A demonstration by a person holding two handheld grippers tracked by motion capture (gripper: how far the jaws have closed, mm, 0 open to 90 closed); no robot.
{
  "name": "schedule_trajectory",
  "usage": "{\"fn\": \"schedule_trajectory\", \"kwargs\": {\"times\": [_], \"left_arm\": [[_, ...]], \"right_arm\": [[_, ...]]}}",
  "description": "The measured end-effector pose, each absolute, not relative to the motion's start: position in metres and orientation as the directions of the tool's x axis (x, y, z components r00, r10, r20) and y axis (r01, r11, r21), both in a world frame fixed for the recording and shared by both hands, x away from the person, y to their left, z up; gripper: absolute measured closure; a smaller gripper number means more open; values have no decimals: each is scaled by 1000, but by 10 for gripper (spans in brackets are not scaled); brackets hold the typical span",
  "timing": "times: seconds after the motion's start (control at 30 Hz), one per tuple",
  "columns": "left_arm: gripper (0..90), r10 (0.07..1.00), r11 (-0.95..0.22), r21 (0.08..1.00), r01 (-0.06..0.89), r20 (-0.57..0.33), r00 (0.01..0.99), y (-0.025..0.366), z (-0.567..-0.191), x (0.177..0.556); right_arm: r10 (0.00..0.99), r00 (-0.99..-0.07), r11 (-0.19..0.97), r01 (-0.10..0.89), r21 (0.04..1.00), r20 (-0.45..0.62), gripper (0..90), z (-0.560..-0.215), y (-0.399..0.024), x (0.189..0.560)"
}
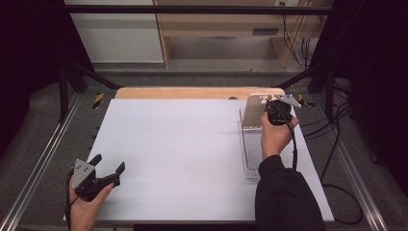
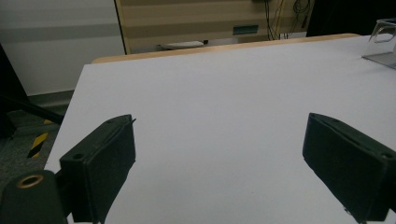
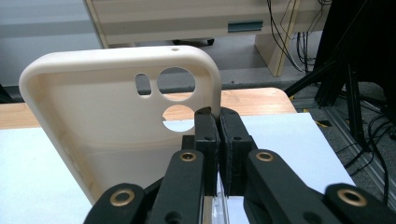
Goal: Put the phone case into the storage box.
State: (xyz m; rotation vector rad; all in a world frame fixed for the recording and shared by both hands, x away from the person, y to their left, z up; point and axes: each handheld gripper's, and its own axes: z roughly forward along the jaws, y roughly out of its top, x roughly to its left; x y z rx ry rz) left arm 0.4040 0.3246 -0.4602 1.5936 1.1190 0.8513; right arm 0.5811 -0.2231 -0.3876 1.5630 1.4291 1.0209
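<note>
Around my two tools lies a wide white tabletop (image 1: 192, 154) with a strip of pale wood (image 1: 192, 92) along its far edge, bare between my hands. Under my right gripper (image 1: 271, 114) a clear plastic tray (image 1: 250, 154) sits on the table's right side, running from beneath the tool back toward my black sleeve (image 1: 284, 197). From my left gripper (image 2: 219, 154) that same tray (image 2: 380, 44) shows far off toward the upper right, well apart.

The thing I'm handling is a cream-coloured soft phone case (image 3: 116, 121) with rounded corners and a raised rim. It stands upright, its hollow inner side facing my right gripper's camera, with one oval and two round camera cut-outs near its top. In the high view the case (image 1: 252, 110) rises just left of my right hand (image 1: 274, 137), over the tray's far end.

My right gripper (image 3: 218, 135) is clenched on the case's right-hand edge, jaws pressed almost together with the rim between them.

My left gripper (image 1: 108, 166) rests in my left hand (image 1: 86, 204) at the table's near left corner, jaws spread wide and holding nothing, with bare white surface between them.
</note>
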Motion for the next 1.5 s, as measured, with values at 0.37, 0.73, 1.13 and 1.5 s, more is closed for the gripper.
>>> {"fn": "schedule_trajectory", "kwargs": {"times": [0.37,0.73,1.13,1.5], "left_arm": [[89,943,-103,960,260,11,334,324,-460,404],[78,938,-101,961,257,6,346,324,-460,404],[53,931,-103,964,246,6,364,323,-460,404],[54,929,-110,962,248,11,370,320,-461,404]], "right_arm": [[997,51,-75,385,920,60,875,-389,-222,582],[997,52,-77,388,919,62,875,-390,-222,583],[997,53,-80,394,915,64,875,-393,-222,586],[996,59,-80,398,914,62,875,-395,-221,588]]}}
